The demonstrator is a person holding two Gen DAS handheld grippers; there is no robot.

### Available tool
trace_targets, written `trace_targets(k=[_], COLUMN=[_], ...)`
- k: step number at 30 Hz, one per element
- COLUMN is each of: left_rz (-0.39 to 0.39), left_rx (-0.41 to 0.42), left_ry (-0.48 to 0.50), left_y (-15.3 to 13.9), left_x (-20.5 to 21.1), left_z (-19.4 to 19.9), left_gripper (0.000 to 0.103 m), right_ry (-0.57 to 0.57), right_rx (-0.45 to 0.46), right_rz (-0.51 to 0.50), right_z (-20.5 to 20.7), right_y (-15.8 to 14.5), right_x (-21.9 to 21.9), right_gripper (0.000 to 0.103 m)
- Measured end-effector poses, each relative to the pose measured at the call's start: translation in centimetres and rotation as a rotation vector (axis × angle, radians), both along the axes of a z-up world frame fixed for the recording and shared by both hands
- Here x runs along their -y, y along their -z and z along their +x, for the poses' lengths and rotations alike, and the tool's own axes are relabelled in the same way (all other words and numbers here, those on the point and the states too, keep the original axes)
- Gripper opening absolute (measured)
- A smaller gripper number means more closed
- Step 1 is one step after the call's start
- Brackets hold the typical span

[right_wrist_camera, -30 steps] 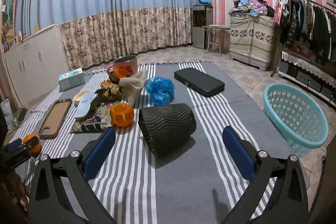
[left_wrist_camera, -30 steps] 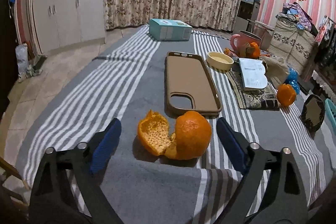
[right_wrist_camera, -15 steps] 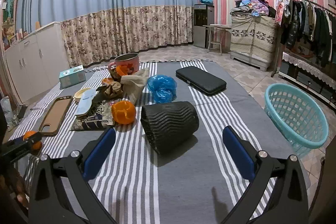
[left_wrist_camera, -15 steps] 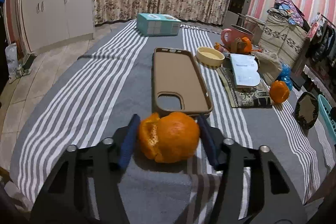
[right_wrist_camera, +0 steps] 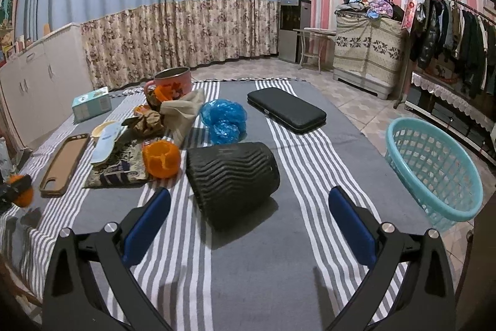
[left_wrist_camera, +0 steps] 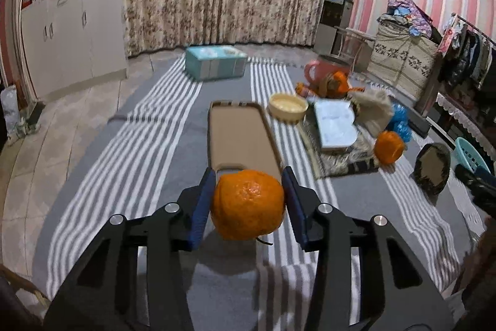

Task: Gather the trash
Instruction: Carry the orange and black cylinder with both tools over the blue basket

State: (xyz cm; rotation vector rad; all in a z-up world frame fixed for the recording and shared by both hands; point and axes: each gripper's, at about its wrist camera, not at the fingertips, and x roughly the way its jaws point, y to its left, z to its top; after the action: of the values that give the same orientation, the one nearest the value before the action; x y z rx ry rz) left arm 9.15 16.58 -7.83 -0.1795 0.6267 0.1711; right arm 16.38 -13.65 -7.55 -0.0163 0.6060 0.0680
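- Pinching the orange peel [left_wrist_camera: 247, 203] between its 2 blue pads, the left tool [left_wrist_camera: 248, 200] holds it just above the striped surface [left_wrist_camera: 148, 145]; a shadow beneath suggests it hangs clear of the cloth.
- Just beyond the peel lies the brown phone case [left_wrist_camera: 241, 132], its long axis running away from the tool.
- The right tool [right_wrist_camera: 249, 216] hovers with fingers spread wide and nothing between them, facing the black ribbed bin [right_wrist_camera: 232, 172] that lies tipped on its side, mouth toward the near left.
- The turquoise basket [right_wrist_camera: 434, 169] stands off the right edge of the surface, on the floor, near the right tool.
- From the left tool, both bin and basket lie far to the right, across the whole surface, so the peel likely has to travel rightward.
- The right tool is the nearer one to the bin; righting it first would probably make the drop easier.
- More trash remains: a second orange peel [right_wrist_camera: 161, 160] and a blue plastic bag [right_wrist_camera: 223, 120], left of and beyond the bin.
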Motion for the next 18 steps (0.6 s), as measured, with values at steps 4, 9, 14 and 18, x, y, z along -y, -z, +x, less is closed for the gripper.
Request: trace_targets(k=[4,9,14,18], left_rz=[0.023,0.047,0.058,0.063], left_rx=[0.027,0.047,0.049,0.044], left_ry=[0.011,0.019,0.025,0.021], left_y=[-1.3,-2.1,-2.2,-2.1], left_x=[-0.1,0.0,0.4,0.6], left_z=[0.6,1.2,2.1,3.1], left_gripper=[0.043,0.043,0.043,0.043], right_ry=[-0.038,-0.095,-0.132,-0.164], right_rx=[-0.056,-0.125,-0.168,-0.169], right_rz=[-0.007,0.005,0.01,0.014], right_z=[2.3,4.7,6.1,6.3], right_y=[0.3,0.7,1.5,1.4], right_x=[0.1,0.4,0.5,0.1], right_gripper=[0.099,0.099,0.099,0.087])
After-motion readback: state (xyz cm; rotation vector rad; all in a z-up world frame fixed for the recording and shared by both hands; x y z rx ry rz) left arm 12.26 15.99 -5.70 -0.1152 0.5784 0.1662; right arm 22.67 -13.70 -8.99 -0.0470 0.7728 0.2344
